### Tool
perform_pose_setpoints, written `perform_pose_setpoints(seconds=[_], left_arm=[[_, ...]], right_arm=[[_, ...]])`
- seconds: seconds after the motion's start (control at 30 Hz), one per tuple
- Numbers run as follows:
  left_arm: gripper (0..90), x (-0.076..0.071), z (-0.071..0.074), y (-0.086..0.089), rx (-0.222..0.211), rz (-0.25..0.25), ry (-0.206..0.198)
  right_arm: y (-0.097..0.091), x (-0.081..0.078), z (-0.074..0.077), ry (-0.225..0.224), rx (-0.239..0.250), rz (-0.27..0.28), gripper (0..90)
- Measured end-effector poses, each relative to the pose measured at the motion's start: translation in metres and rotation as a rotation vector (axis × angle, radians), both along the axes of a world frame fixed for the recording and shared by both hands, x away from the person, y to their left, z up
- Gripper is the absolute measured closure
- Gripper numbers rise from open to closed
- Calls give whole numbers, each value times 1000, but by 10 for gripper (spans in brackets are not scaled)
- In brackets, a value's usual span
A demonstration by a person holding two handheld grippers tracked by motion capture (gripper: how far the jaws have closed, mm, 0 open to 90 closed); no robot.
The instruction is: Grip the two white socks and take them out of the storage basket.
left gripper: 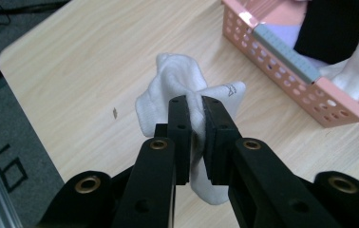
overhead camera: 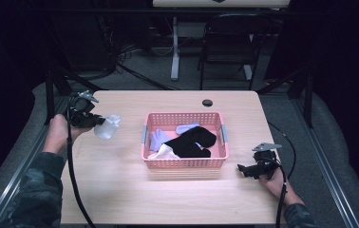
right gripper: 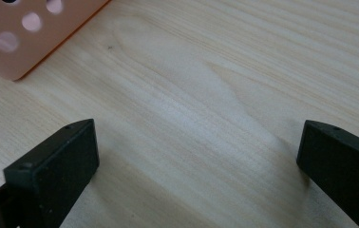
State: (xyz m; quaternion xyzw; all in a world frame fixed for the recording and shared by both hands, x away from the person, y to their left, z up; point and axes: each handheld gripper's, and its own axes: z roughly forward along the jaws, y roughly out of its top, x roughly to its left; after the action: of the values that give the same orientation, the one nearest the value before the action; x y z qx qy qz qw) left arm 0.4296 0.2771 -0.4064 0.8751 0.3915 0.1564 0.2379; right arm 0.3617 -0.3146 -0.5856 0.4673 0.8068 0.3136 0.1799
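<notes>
the left gripper point(overhead camera: 93, 119) has its fingers point(left gripper: 180, 123) clamped on a white sock point(overhead camera: 108, 127), which hangs bunched between them over the left part of the counter point(overhead camera: 120, 190), clear of the wood in the high view. in the left gripper view the sock point(left gripper: 177, 80) bulges out above the finger tips and droops below them, with a small printed mark on the fold nearest the basket. the sock is outside the pink basket point(overhead camera: 183, 164), just beside its left end, where a grey handle strip point(left gripper: 284, 52) sits on the rim.

inside the basket lie a black sock point(overhead camera: 194, 142), a pale lilac sock point(overhead camera: 158, 139) and another white piece point(overhead camera: 164, 153) at the front left corner.

the right gripper point(overhead camera: 245, 169) rests low on the counter near the basket's front right corner, held in the person's right hand point(overhead camera: 275, 179). its fingers point(right gripper: 59, 161) stand wide apart with nothing but bare wood between them, and a corner of the basket point(right gripper: 30, 33) shows at the upper left of the right gripper view.
</notes>
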Motion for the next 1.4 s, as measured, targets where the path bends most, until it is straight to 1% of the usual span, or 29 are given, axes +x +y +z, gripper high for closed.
perform_pose_setpoints(seconds=[0.1, 0.23, 0.33, 0.47, 0.53, 0.67, 0.8, 0.87, 0.9, 1.0, 1.1, 1.17, 1.27, 1.4], left_arm=[[830, -1, -13, 9, -2, 29, 20], [830, -2, -31, 20, -21, 59, 55], [830, -2, -45, 26, -17, 84, 86], [830, -2, -65, 35, -40, 112, 125], [828, -3, -75, 38, -39, 124, 141], [827, -4, -93, 44, -55, 154, 187], [820, -6, -105, 47, -61, 168, 213], [806, -6, -107, 49, -70, 170, 221], [783, -6, -107, 49, -75, 173, 225], [679, -7, -105, 51, -86, 159, 232], [523, -10, -100, 51, -91, 171, 210], [421, -12, -97, 51, -91, 181, 187], [324, -15, -90, 50, -102, 181, 162], [198, -19, -77, 44, -104, 164, 125]], right_arm=[[0, 0, 0, 0, 0, 0, 0], [0, 0, 0, 0, 1, 0, 0], [0, 0, 0, -1, 0, 0, 0], [0, 0, 0, -1, 0, 0, 0], [0, 0, 0, -1, 0, 0, 0], [0, 0, 0, 0, 0, 0, 0], [0, 0, 0, -1, 0, 0, 0], [0, 0, 0, 2, 1, -1, 0], [0, 0, 0, 0, 0, -1, 0], [0, 0, 0, 0, 0, -1, 0], [0, 0, 0, 0, 1, -1, 0], [0, 0, 0, 0, 0, -1, 0], [0, 0, 0, 0, 1, -1, 0], [0, 0, 0, 0, 0, -1, 0]])
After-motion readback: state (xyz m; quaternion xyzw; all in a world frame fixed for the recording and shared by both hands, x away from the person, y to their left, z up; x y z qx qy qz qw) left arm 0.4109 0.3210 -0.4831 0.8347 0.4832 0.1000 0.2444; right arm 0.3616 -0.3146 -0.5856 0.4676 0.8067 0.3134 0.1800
